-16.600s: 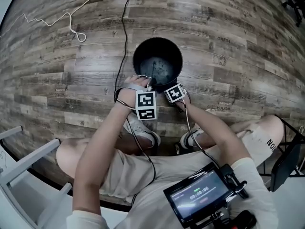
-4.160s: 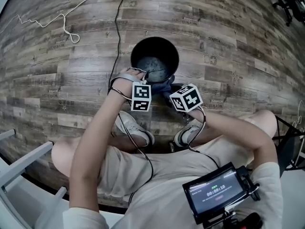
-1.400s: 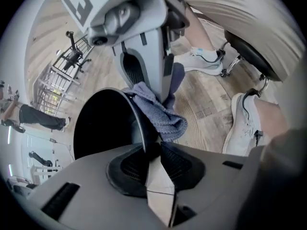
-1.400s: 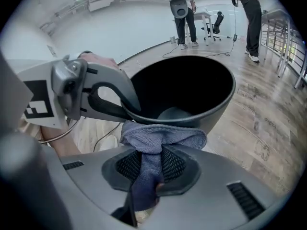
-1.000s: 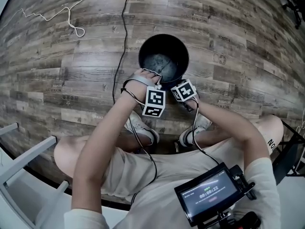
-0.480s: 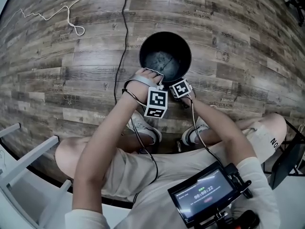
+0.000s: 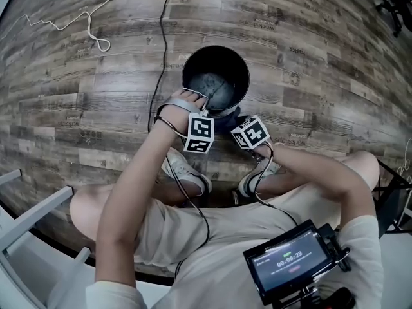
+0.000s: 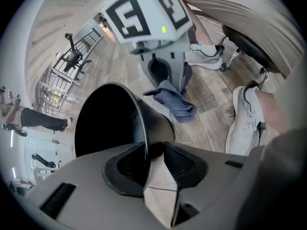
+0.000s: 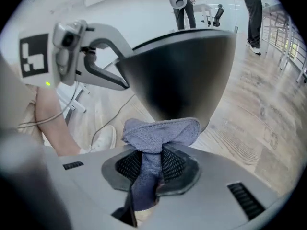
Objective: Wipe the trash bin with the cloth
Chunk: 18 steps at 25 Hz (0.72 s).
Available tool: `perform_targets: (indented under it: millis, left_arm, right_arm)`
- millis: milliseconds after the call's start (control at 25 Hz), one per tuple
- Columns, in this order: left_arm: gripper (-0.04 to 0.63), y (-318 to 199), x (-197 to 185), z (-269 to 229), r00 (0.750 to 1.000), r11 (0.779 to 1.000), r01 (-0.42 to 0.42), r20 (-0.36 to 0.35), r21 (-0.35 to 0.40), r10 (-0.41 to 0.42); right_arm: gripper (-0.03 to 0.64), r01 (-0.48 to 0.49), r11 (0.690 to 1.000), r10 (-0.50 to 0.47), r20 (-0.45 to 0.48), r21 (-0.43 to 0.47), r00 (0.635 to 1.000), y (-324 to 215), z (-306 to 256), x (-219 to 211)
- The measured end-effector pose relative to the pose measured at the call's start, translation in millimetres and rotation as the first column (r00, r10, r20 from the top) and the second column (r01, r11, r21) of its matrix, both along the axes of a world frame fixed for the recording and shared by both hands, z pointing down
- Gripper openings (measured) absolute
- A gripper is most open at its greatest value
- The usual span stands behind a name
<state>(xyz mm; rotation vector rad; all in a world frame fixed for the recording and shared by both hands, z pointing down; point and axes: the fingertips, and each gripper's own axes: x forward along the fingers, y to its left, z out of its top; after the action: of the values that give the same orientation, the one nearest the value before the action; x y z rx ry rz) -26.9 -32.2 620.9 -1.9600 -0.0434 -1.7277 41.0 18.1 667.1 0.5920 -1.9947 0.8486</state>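
Right gripper view is showing your right gripper pinching the blue cloth, its bunched end hanging near the outer wall of the black trash bin. Your left gripper has just been opening its jaws; they are straddling the bin's thin rim without pressing it. The bin is standing on the wood floor by your feet. It is probably light and tippy, so be steadying it at the rim; the cloth is limp, so keep gripping its bunched middle.

The jaws of the left gripper have just been opening, the trash bin rim between them; the right gripper now holds the cloth farther back from the bin's wall.
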Motion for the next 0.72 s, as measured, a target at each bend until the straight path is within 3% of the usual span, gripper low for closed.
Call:
perform_targets:
  millis: [320,480,720]
  left_arm:
    - [0.121,2.8,1.7,2.3,0.999,0.998,0.045,0.027,-0.04,-0.044]
    - [0.117,9.0,8.2,2.0,0.998,0.997,0.059,0.016,-0.054,-0.058]
    - [0.075,14.3,22.1,-6.9,0.997,0.993,0.057,-0.046,-0.105,-0.062]
  right_arm:
    - [0.08,-0.069,0.996,0.062,0.125,0.053,0.99,-9.2,-86.2,-12.0]
    - [0.08,-0.123,0.991,0.116,0.137,0.044,0.984,-25.8,-87.4,-11.6]
    - [0.08,-0.118,0.992,0.113,0.086,0.045,0.99,-37.1,-48.2,-9.2]
